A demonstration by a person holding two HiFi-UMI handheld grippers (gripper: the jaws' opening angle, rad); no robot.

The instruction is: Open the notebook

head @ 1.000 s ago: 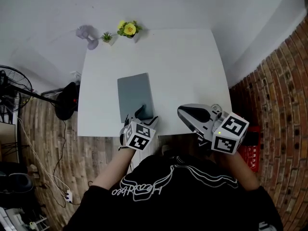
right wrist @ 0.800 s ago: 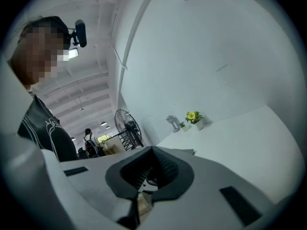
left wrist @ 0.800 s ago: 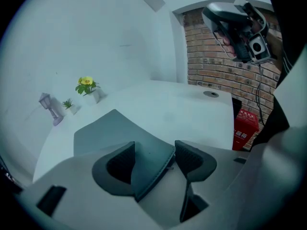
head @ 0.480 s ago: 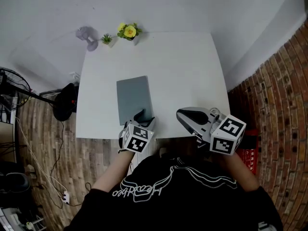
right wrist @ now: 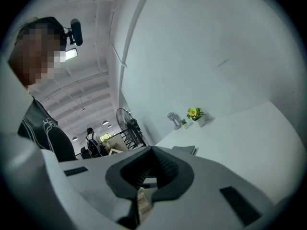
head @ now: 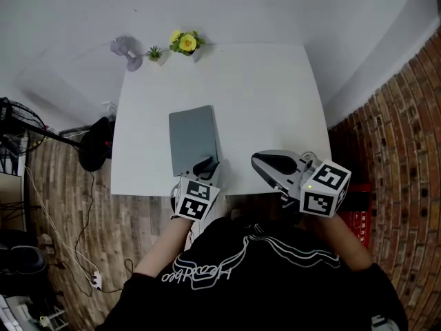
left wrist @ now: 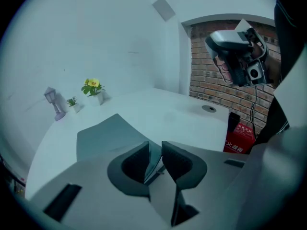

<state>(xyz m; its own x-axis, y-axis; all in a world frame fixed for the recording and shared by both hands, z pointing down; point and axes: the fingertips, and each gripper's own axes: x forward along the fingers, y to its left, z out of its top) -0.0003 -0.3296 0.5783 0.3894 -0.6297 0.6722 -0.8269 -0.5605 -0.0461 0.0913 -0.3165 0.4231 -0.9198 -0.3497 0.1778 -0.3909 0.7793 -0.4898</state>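
Left gripper [left wrist: 154,152]: fingers have just been closing and now stand a narrow gap apart, with the near edge of the grey notebook [head: 193,138] between them. Notebook lies closed, left of centre on the white worktop [head: 262,95]. Right gripper [right wrist: 150,150]: fingers together, empty, over the worktop's near edge.

White Chinese characters on red box [left wrist: 238,139], seen in left gripper view. I read the first as 火; the rest too small for me to read. White script lettering across chest of black shirt [head: 207,273] in head view, upside down to me, not legible.
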